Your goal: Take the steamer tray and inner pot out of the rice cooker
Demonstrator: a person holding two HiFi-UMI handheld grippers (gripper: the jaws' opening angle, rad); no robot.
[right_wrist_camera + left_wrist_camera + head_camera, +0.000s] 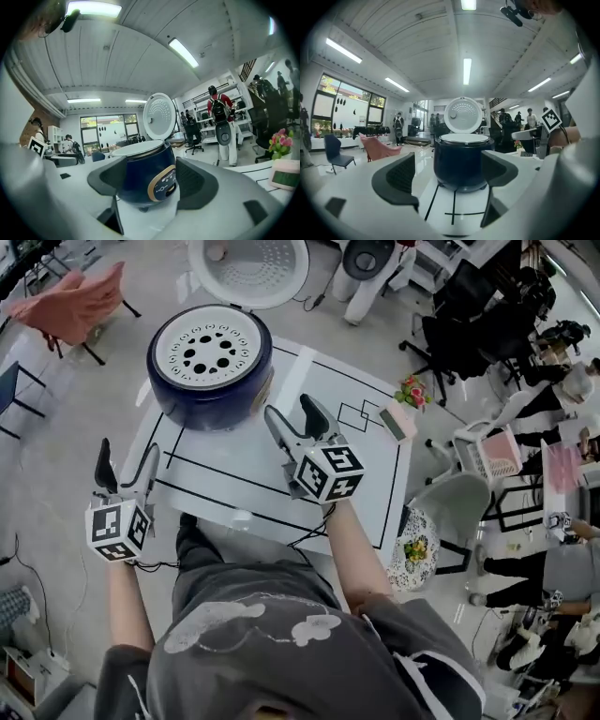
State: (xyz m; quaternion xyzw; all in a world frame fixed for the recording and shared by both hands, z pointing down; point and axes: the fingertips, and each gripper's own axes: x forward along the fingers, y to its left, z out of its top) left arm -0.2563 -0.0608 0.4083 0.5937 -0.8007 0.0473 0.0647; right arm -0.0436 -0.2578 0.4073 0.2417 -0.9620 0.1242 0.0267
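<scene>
A dark blue rice cooker (211, 381) stands at the table's far left with its white lid (249, 266) swung up behind it. A white steamer tray (209, 349) with round holes sits in its top. The inner pot is hidden under the tray. My left gripper (125, 470) hovers open at the table's left edge, below the cooker (461, 161). My right gripper (298, 423) is open just right of the cooker (147, 178), close to its front panel. Neither gripper holds anything.
The white table (281, 474) carries black taped lines. A small pink box with flowers (405, 409) stands at its far right edge. Chairs (80, 306), a grey stool (455, 502) and people surround the table.
</scene>
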